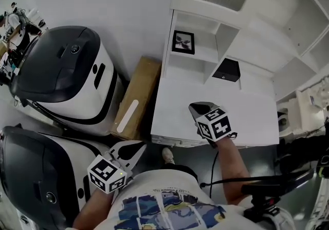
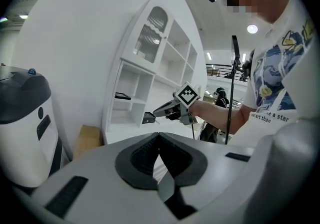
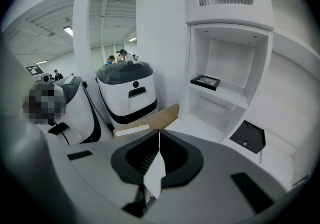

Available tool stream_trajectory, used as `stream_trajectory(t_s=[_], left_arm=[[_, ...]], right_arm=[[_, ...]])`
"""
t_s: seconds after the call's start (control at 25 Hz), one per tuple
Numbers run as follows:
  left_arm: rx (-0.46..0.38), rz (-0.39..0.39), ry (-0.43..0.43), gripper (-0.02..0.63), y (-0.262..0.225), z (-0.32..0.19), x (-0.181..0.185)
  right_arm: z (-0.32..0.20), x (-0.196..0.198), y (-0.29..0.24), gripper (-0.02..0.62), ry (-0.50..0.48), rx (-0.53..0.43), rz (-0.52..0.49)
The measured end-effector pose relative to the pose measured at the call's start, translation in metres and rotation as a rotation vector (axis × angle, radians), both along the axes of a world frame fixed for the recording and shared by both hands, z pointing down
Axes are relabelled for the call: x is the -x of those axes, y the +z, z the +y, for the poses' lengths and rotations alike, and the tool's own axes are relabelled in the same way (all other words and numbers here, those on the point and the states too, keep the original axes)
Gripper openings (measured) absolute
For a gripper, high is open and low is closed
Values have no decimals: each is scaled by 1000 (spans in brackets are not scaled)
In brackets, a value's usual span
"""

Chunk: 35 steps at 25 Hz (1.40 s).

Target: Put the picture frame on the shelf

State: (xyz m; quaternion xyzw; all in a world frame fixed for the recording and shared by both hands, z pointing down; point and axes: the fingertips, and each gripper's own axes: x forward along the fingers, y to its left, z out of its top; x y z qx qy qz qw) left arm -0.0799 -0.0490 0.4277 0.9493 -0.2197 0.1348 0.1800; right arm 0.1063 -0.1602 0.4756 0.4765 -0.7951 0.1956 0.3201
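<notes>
Both pairs of jaws are clenched on nothing. The left gripper (image 1: pixel 131 152) hangs low, idle, and the right gripper (image 1: pixel 198 110) hovers over the counter (image 1: pixel 175 116). The frame (image 1: pixel 183 42) already lies on the shelf (image 1: pixel 205 54), so likely nothing needs holding.

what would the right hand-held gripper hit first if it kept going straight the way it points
Probably the white shelf unit. The right hand-held gripper, shut and empty, points at the left edge of the open cubby under the picture frame. Depth is hard to judge, but the way there looks free.
</notes>
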Motion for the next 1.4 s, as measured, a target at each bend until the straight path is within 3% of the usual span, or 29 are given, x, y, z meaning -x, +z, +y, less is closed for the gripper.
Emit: stream_trajectory(t_s=[0.48, 0.68, 1.4], left_arm=[[6, 29, 93, 14, 8, 58, 11], [8, 41, 118, 14, 9, 79, 16], [19, 50, 178, 14, 14, 118, 35]], right_arm=[[117, 49, -7, 28, 29, -153, -88], [153, 67, -6, 26, 23, -159, -93], [211, 121, -7, 25, 5, -203, -147]])
